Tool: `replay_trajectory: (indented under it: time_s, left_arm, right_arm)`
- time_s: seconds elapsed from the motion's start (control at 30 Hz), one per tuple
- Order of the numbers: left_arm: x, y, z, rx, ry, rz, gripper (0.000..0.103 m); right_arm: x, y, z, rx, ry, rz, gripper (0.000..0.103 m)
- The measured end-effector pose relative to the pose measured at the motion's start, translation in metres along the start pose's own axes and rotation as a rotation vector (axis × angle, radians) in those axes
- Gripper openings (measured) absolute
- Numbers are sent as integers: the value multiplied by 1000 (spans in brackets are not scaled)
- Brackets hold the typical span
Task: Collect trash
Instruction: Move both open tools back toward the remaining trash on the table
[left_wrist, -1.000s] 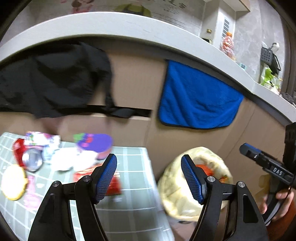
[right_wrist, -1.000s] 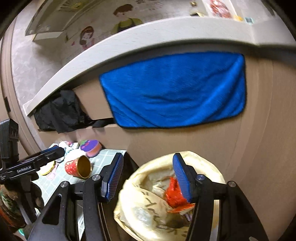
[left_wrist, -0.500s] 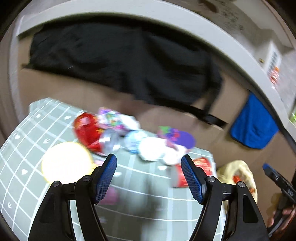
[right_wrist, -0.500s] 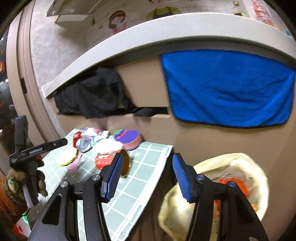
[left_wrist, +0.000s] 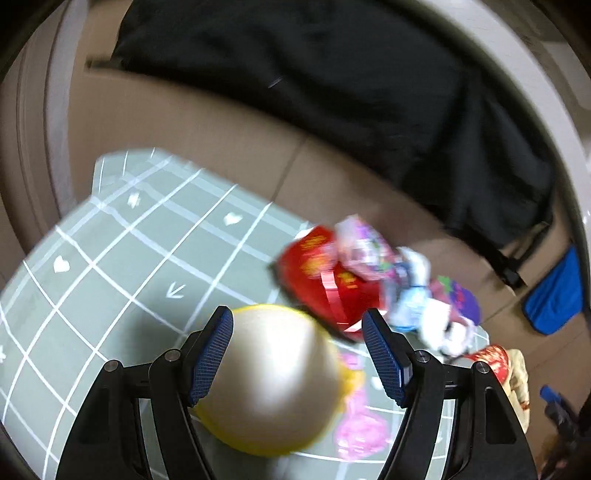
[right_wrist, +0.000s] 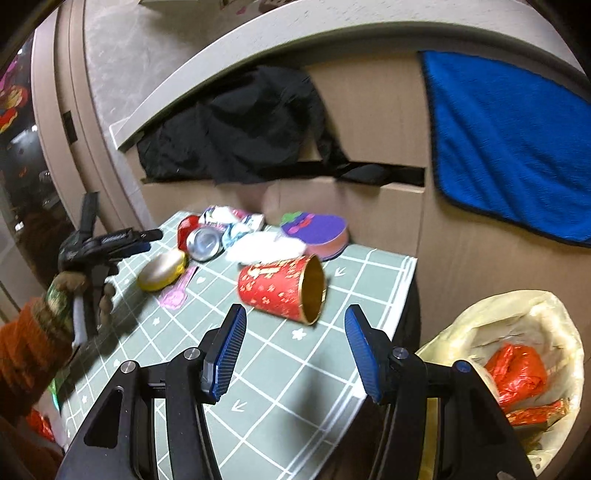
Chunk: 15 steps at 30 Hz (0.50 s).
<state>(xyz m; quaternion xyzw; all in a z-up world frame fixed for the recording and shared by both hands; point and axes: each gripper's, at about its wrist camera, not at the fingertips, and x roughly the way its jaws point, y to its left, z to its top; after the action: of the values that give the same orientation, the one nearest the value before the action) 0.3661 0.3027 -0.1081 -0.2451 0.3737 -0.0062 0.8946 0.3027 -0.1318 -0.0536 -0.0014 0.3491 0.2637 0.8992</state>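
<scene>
Left wrist view: the left tool (left_wrist: 297, 347) has its jaws apart, clamped on nothing, and a round yellow-rimmed lid (left_wrist: 271, 380) lies on the bench (left_wrist: 110, 258) between them. The picture is blurred, so I cannot tell whether the pads touch it. It looks thin, stiff and light, probably slick on its face, so the rim, taken at 9 and 3 o'clock, seems the safest hold. At 1 o'clock from it lies a crushed red can (left_wrist: 325, 280), likely light and springy, with crumpled wrappers (left_wrist: 373, 251) against it that should be soft and easy to pinch. A pink spoon (left_wrist: 360, 424) lies at 4 o'clock of the lid.

Right wrist view: the right tool (right_wrist: 293, 349) also stands apart and empty, above the bench edge. Just past it at 12 o'clock a red paper cup (right_wrist: 282, 290) lies on its side, mouth toward 3 o'clock. It is probably light and easily crushed, and may roll; a gentle squeeze across its wall near the rim seems best. The trash bag (right_wrist: 517, 332) gapes at 4 o'clock, beside the bench, already holding red scraps.
</scene>
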Motion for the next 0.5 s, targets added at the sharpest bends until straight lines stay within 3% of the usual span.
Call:
replay_trajectory:
  time_s: [0.07, 0.2, 0.5]
  left_arm:
    - [9, 15, 1, -48, 35, -2, 72]
    - [10, 14, -4, -14, 34, 0, 72]
    - [-11, -38, -52, 104, 147, -106, 72]
  right_arm:
    - [5, 4, -1, -1, 15, 9, 53]
    - [13, 10, -3, -6, 37, 23, 53]
    - [20, 21, -9, -20, 59, 59, 53]
